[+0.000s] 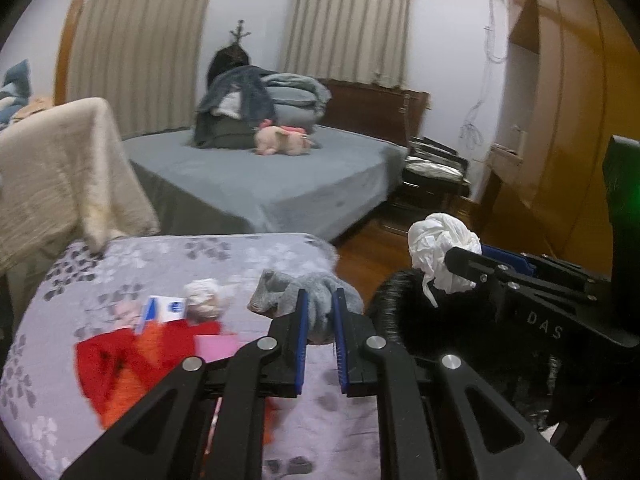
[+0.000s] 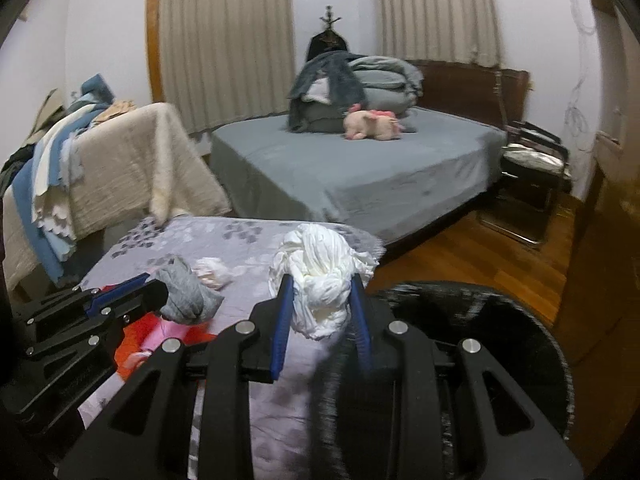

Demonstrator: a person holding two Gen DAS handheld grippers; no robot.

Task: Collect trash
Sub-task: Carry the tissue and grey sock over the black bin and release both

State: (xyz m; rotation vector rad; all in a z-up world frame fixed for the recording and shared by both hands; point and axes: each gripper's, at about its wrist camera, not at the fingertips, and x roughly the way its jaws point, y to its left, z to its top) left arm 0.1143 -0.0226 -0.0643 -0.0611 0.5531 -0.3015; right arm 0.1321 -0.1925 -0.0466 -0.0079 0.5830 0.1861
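Observation:
My left gripper (image 1: 320, 304) is shut on a crumpled grey cloth (image 1: 316, 292) held just above the floral-covered table (image 1: 120, 264); the cloth also shows in the right wrist view (image 2: 188, 292). My right gripper (image 2: 322, 296) is shut on a crumpled white tissue wad (image 2: 320, 276), seen in the left wrist view (image 1: 440, 248) above a black round bin (image 1: 432, 312). The bin's dark rim (image 2: 500, 312) lies right of the table. A pale pink wad (image 1: 204, 298), a white-blue carton (image 1: 168, 308), a pink paper (image 1: 216, 346) and red-orange wrappers (image 1: 120, 364) lie on the table.
A chair draped in a cream blanket (image 1: 60, 176) stands left of the table. A grey bed (image 1: 272, 176) with folded bedding and a pink plush toy (image 1: 280, 140) is behind. A black chair (image 1: 436, 176) and a wooden wardrobe (image 1: 560, 120) are at right, over wooden floor.

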